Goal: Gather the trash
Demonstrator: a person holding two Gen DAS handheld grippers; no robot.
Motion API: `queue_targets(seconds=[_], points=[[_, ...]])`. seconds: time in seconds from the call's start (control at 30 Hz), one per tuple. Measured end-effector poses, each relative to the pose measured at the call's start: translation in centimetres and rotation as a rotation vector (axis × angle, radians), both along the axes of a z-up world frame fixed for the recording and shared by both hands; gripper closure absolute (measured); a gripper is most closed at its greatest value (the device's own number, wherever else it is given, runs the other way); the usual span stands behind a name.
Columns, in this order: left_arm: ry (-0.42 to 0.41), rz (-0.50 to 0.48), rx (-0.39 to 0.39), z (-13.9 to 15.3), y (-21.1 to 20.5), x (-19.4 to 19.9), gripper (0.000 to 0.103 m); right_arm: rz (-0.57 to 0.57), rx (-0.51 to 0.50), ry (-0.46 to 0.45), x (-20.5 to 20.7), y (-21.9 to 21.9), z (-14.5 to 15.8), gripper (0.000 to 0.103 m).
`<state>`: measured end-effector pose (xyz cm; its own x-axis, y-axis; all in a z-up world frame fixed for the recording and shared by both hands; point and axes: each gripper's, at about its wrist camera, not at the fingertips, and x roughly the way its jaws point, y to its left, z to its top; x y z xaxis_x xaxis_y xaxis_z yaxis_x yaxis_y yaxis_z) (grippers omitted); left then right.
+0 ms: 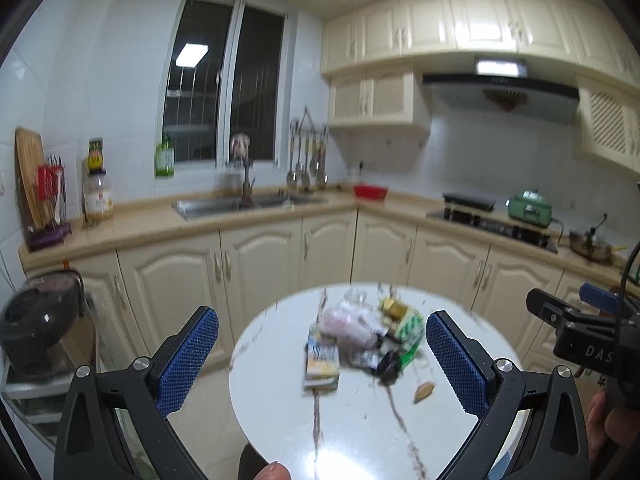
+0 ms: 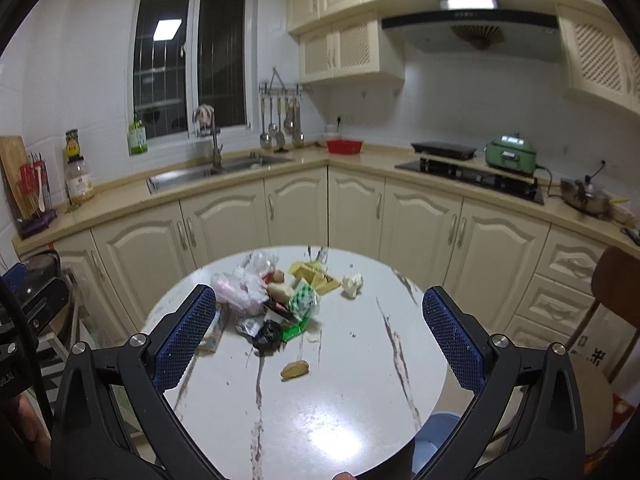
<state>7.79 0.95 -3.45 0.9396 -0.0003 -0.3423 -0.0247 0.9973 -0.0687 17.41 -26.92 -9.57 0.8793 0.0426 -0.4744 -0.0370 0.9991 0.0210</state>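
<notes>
A pile of trash (image 2: pixel 276 296) lies on the far half of a round white marble table (image 2: pixel 352 400): a pinkish plastic bag (image 2: pixel 236 292), a green-and-white wrapper (image 2: pixel 304 304), a black crumpled bag (image 2: pixel 268 334), a yellow carton (image 2: pixel 316 276), a white paper wad (image 2: pixel 352 285) and a brown scrap (image 2: pixel 295 369). The pile also shows, blurred, in the left wrist view (image 1: pixel 360 336). My right gripper (image 2: pixel 320 336) is open and empty above the table, short of the pile. My left gripper (image 1: pixel 322 360) is open and empty, held above the table's left side.
Cream kitchen cabinets and a counter wrap behind the table, with a sink (image 2: pixel 216 172), a red bowl (image 2: pixel 344 146), a hob (image 2: pixel 472 172) and a green appliance (image 2: pixel 510 156). A dark bin (image 1: pixel 36 332) stands left of the table. A brown chair (image 2: pixel 618 288) stands at the right.
</notes>
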Motion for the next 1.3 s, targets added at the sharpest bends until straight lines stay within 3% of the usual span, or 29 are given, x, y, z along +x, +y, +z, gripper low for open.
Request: queue_targets(seconds=[0.17, 0.5, 0.63, 0.97, 1.07, 1.27, 1.3], points=[[0.151, -0.003, -0.013, -2.9, 0.4, 5.1, 0.001, 0.001, -0.005, 0.119, 3.4, -0.1, -4.3, 0.000], [0.290, -0.005, 0.003, -5.4, 0.0, 11.7, 0.001, 0.019, -0.024, 0.328, 7.7, 0.3, -11.8, 0.001], [0.341, -0.004, -0.006, -6.6, 0.7, 14.2, 0.001, 0.033, -0.012, 0.418, 9.2, 0.5, -15.0, 0.007], [0.441, 0.011, -0.022, -8.7, 1.2, 22.9, 0.001, 0.066, 0.013, 0.533, 12.3, 1.2, -19.4, 0.022], [0.451, 0.010, -0.019, -9.4, 0.7, 24.6, 0.001, 0.088, 0.018, 0.551, 12.8, 1.8, -20.3, 0.030], [0.474, -0.004, -0.012, -10.7, 0.2, 27.3, 0.001, 0.129, -0.013, 0.532, 13.1, 3.1, -20.7, 0.065], [0.475, -0.005, -0.010, -10.9, 0.0, 27.6, 0.001, 0.131, -0.024, 0.529, 13.0, 3.2, -20.7, 0.065]])
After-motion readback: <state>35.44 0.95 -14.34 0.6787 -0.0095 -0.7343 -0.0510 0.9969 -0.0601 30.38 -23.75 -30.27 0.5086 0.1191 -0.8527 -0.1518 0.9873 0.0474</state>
